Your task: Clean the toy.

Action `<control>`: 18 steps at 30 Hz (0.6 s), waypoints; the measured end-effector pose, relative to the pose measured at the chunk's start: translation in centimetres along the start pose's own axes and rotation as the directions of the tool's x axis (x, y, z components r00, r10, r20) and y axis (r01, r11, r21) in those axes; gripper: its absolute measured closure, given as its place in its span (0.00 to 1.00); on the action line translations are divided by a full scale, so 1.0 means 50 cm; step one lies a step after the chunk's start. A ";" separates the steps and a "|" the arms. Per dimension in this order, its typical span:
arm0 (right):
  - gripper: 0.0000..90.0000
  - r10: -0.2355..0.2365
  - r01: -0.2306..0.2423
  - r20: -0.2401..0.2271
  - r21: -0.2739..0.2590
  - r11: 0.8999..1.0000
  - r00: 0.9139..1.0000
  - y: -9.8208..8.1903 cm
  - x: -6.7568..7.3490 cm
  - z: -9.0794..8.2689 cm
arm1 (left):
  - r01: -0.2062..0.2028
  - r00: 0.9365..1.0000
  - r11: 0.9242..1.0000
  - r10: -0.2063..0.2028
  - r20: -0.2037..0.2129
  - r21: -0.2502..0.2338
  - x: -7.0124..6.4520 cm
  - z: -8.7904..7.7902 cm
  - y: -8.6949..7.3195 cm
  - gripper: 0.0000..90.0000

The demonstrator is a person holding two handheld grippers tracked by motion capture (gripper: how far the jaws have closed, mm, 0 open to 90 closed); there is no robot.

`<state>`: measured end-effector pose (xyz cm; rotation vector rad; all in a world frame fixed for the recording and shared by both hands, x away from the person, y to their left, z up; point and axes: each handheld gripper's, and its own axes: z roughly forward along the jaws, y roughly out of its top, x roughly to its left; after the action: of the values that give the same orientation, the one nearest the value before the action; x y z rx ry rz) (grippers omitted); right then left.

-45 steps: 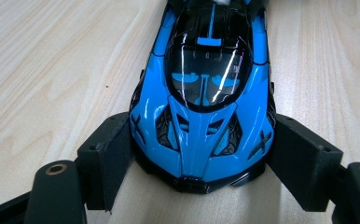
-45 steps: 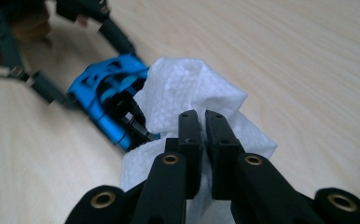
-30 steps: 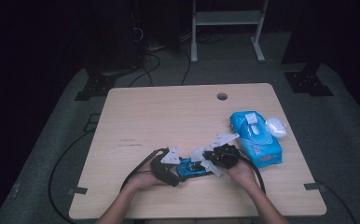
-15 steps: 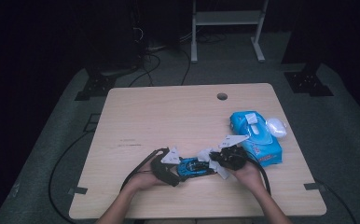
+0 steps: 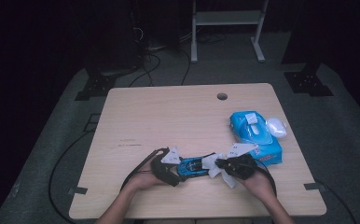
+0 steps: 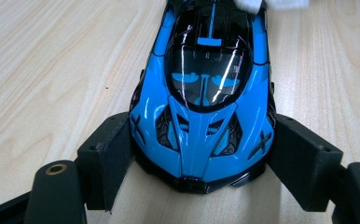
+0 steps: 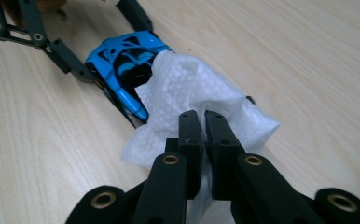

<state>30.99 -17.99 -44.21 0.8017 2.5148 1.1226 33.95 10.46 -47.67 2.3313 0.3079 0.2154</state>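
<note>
Wooden table (image 5: 169, 121), pale, with a small round hole (image 5: 222, 96) near the far edge. At the right side, a blue wipes pack (image 5: 254, 136), lid flipped open, a white lump (image 5: 276, 127) just beside it on the far right. Near the front edge, between the two hands, a blue toy car (image 5: 192, 166), lying left to right on the wood.

Left gripper (image 6: 201, 179) at the left end of the car, jaws clamped on both flanks of the glossy blue body, pads pressed against the sides beside the wheel arches; in the high view (image 5: 168, 167) seen at the car's left end, hand behind it at the near edge.

Right gripper (image 7: 202, 128) at the car's right end, jaws pressed together and pinching a crumpled white wipe (image 7: 187, 100). Wipe draped against the right end of the car, touching the blue bodywork and covering part of it. In the high view (image 5: 225, 165), white folds spilling out left and near of the black jaws.
</note>
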 end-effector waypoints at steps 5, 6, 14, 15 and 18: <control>0.95 -0.022 0.022 -0.034 -0.005 1.000 0.999 0.014 0.024 0.039 | 0.011 1.000 1.000 -0.011 -0.002 -0.004 0.000 -0.001 -0.003 0.28; 0.95 -0.030 0.030 -0.036 -0.008 1.000 0.999 0.017 0.024 0.041 | 0.011 1.000 1.000 -0.011 -0.001 -0.007 0.000 -0.001 -0.003 0.28; 0.85 -0.020 0.020 -0.001 0.001 1.000 1.000 0.005 0.012 0.023 | 0.001 1.000 1.000 -0.001 0.003 -0.003 0.001 0.000 -0.001 0.28; 0.80 -0.026 0.026 0.006 -0.001 1.000 1.000 0.008 0.017 0.023 | 0.002 1.000 1.000 -0.002 0.003 -0.002 0.001 0.000 -0.001 0.28; 0.72 -0.057 0.058 0.026 -0.010 0.998 0.998 0.016 0.027 0.017 | 0.007 1.000 1.000 -0.007 0.003 -0.002 0.000 0.001 0.000 0.28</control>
<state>30.59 -16.25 -44.18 0.7315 2.4916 1.0994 33.96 10.45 -47.70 2.3279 0.3144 0.2086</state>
